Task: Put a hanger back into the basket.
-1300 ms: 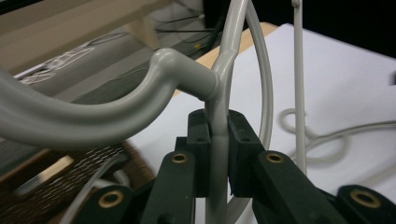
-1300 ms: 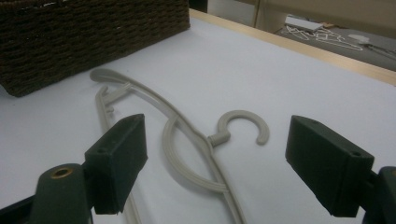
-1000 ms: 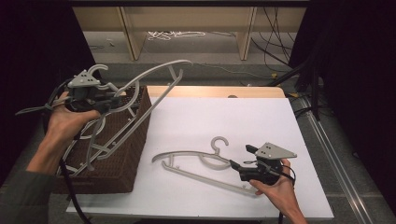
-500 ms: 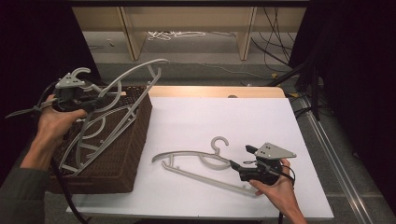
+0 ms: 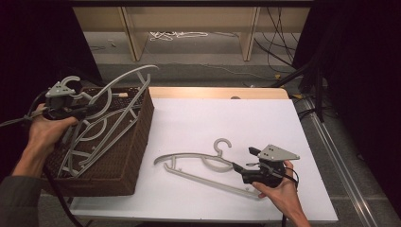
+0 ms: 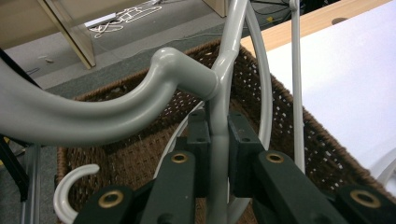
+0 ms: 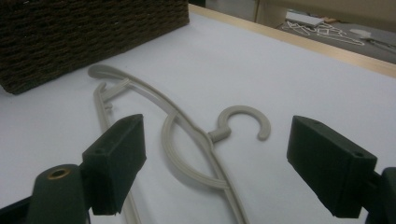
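Note:
My left gripper (image 5: 90,111) is shut on the neck of a grey plastic hanger (image 5: 124,79), held tilted above the brown wicker basket (image 5: 101,182) at the table's left. In the left gripper view the jaws clamp the hanger's stem (image 6: 217,140) just under its hook (image 6: 154,88). Another grey hanger (image 5: 201,160) lies flat on the white table (image 5: 227,118). My right gripper (image 5: 243,160) stands open at that hanger's right end, low over the table. In the right gripper view the hanger (image 7: 189,135) lies between the spread jaws of my right gripper (image 7: 222,161), untouched.
Another hanger (image 5: 82,149) lies inside the basket, its hook (image 6: 70,189) showing in the left gripper view. The basket's woven wall (image 7: 93,32) stands left of the flat hanger. A wooden strip (image 5: 213,92) edges the table's back. Cables (image 5: 177,35) lie on the floor beyond.
My left gripper has moved left and lower with its hanger, which now hangs more fully over the basket. The right gripper and the flat hanger have stayed put.

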`<state>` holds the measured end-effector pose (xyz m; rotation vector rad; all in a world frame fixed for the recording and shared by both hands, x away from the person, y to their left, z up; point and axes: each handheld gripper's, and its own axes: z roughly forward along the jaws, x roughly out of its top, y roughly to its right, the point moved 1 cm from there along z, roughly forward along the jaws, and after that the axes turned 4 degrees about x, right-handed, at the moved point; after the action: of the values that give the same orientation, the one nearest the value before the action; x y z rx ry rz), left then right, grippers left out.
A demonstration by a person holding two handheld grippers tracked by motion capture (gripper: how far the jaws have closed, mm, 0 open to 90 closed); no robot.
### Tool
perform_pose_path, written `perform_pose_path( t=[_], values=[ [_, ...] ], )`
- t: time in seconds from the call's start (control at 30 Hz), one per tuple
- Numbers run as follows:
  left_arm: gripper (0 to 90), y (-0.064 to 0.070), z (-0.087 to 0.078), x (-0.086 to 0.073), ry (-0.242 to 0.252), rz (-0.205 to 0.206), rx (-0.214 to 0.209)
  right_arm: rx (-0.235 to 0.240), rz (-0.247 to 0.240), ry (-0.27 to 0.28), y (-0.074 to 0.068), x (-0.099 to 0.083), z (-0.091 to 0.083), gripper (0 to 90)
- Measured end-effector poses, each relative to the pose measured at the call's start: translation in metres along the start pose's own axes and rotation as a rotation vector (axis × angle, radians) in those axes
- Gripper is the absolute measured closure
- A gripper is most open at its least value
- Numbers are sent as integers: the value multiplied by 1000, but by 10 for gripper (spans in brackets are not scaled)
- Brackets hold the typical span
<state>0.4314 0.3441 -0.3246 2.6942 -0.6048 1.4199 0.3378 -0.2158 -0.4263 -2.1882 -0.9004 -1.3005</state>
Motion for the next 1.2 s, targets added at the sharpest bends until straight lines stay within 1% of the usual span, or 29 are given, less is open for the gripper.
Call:
perform_pose_path(
  t=[0.03,0.07,0.1,0.17,0.23,0.27,0.33,0.37,0.4,0.5,0.6,0.67,0.77,0.87,0.93,0.97,1.0,1.03,1.07,1.13,1.17,1.2],
  values=[
    [816,-1,1,-2,7,-16,6,2,3,0,0,0,0,195],
    [816,-1,1,-2,7,-16,6,3,2,-1,0,0,0,195],
    [816,-5,0,-5,-14,15,15,3,2,-1,0,0,0,193],
    [816,-6,0,-6,-13,13,15,2,3,-3,0,0,0,193],
    [816,-7,2,-9,5,-18,20,2,1,-3,-1,0,0,193],
    [816,-10,1,-10,-16,14,24,2,1,-3,-1,0,0,193],
    [816,-12,1,-11,-21,14,30,-1,1,-2,-1,0,1,192],
    [816,-15,1,-13,-27,10,38,-1,1,-1,-1,0,1,191],
    [816,-16,2,-14,-35,16,39,0,-1,-2,-1,0,1,191],
    [816,-20,4,-19,-47,10,53,0,1,-2,0,0,1,189],
    [816,-22,6,-25,-58,8,54,0,4,-2,0,0,1,188],
    [816,-24,7,-29,-64,1,59,-4,4,-12,0,0,0,188],
    [815,-27,9,-34,-69,-8,61,-3,4,-12,0,0,0,188],
    [816,-28,10,-40,-87,-4,64,2,6,-6,0,-1,1,189],
    [816,-29,12,-43,-103,9,72,2,5,-6,0,-1,1,189],
    [816,-30,13,-46,-109,8,72,3,7,1,0,-1,2,189],
    [815,-32,14,-48,-115,3,73,-3,5,-9,0,0,1,189],
    [815,-33,15,-51,-123,2,78,2,5,-1,0,-1,1,189],
    [816,-34,17,-53,-127,-3,76,0,6,-3,0,-1,1,189],
    [815,-34,18,-56,-140,11,75,1,6,-4,0,0,1,189],
    [815,-33,18,-58,-141,9,69,1,5,-7,0,-1,1,189],
    [815,-33,19,-59,-144,15,70,1,6,-8,1,-1,1,189]
  ],
)
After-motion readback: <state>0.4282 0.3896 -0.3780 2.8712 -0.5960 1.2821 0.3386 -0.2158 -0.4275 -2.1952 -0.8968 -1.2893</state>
